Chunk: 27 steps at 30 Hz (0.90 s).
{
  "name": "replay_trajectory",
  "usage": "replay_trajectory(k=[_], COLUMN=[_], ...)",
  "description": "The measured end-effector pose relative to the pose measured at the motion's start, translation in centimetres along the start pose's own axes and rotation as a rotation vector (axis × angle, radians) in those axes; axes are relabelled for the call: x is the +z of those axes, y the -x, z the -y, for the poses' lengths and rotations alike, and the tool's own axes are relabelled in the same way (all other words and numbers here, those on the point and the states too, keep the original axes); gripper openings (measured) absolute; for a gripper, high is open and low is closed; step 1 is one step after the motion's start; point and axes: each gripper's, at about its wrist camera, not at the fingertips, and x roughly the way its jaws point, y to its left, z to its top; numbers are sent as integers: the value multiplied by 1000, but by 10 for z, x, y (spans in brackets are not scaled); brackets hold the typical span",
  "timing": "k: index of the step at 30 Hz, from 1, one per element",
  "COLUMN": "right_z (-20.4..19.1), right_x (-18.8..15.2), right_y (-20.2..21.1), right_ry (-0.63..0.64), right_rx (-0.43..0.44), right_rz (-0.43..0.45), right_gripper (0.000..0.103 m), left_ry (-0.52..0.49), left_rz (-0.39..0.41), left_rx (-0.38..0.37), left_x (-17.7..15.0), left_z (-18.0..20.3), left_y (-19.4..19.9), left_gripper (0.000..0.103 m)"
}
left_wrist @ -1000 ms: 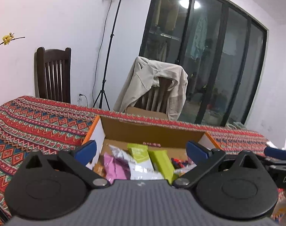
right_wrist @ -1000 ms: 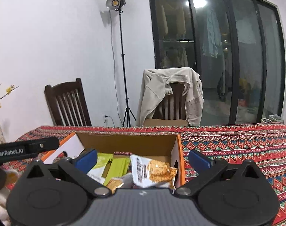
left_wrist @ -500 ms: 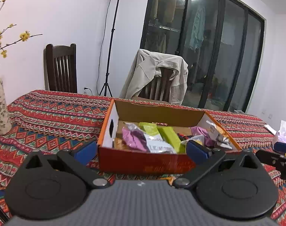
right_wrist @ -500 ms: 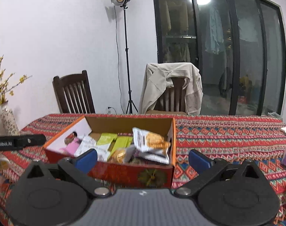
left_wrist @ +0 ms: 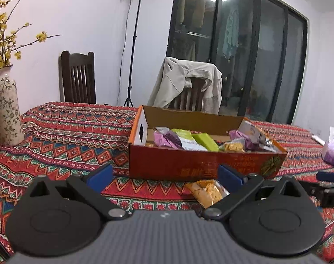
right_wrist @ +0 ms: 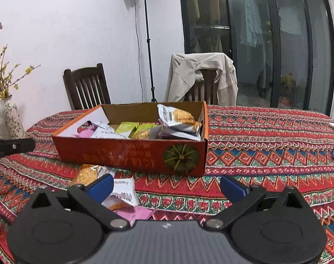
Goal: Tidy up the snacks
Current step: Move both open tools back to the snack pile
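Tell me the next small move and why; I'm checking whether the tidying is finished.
Probably lower the open right gripper onto the white snack packet lying on the tablecloth just in front of the box. Both grippers are empty, and loose packets remain outside it.

my left gripper [left_wrist: 164, 177] hangs wide apart, holding nothing. ahead sits the snack box [left_wrist: 202, 160]; an orange packet [left_wrist: 205, 192] lies by my right finger [left_wrist: 229, 177].
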Motion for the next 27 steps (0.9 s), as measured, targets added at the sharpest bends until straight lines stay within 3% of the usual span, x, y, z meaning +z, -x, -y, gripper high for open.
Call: replay_trajectory(k=[7, 16, 27], right_z=[2, -14, -40], right_x=[-5, -11, -21], right_y=[-3, -3, -23], right_ry=[-26, 40, 128], right_rx=[1, -2, 55], right_rz=[7, 0, -121], right_gripper=[103, 103, 103], left_ry=[-20, -15, 9], left_rz=[-19, -36, -70], left_rx=[-19, -34, -32], left_x=[-8, -12, -12], left_z=[2, 2, -3], left_y=[-4, -5, -8], left_gripper=[103, 103, 103])
